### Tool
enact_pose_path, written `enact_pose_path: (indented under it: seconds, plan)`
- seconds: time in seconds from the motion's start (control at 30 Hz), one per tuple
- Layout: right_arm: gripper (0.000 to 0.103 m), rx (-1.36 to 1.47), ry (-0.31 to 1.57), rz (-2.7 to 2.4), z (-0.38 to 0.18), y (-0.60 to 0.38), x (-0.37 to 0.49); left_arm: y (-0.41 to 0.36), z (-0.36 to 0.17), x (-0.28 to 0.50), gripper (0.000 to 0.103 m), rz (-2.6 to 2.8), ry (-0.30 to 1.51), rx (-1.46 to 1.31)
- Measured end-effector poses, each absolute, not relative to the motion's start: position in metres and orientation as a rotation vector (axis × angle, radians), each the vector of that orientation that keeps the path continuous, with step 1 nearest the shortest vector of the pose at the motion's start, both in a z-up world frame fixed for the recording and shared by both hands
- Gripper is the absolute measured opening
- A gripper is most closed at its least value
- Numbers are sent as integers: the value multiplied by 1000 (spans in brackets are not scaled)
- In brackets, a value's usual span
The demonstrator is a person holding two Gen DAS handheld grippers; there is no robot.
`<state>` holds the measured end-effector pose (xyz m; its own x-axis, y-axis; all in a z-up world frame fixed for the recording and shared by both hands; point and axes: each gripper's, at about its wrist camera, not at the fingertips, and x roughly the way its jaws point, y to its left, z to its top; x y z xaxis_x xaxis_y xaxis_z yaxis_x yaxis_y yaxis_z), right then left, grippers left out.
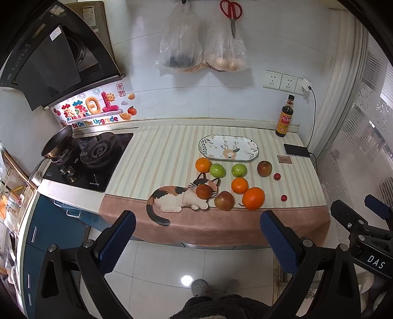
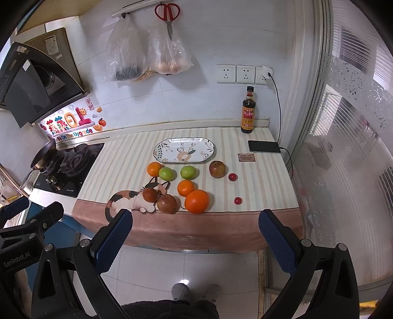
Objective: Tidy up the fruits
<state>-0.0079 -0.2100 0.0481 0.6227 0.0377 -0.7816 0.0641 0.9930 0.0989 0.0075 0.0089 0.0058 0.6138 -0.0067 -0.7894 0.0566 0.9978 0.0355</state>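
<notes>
Fruit lies on the striped cloth of the counter: a large orange, two smaller oranges, two green apples, three reddish-brown apples and two small red fruits. An empty oval patterned plate lies behind them. My left gripper and right gripper are both open and empty, held off the counter's front edge above the floor.
A gas stove with a pan is at the left. A sauce bottle, a charging phone and a small card are at the back right. Bags and scissors hang on the wall. A glass partition bounds the right.
</notes>
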Motion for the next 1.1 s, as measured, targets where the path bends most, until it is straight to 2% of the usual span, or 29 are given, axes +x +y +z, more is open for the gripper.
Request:
enact_pose_path:
  seconds: [1.1]
  plan:
    - [103, 126, 896, -11, 52, -201, -11, 14, 4, 1, 103, -34, 903, 55]
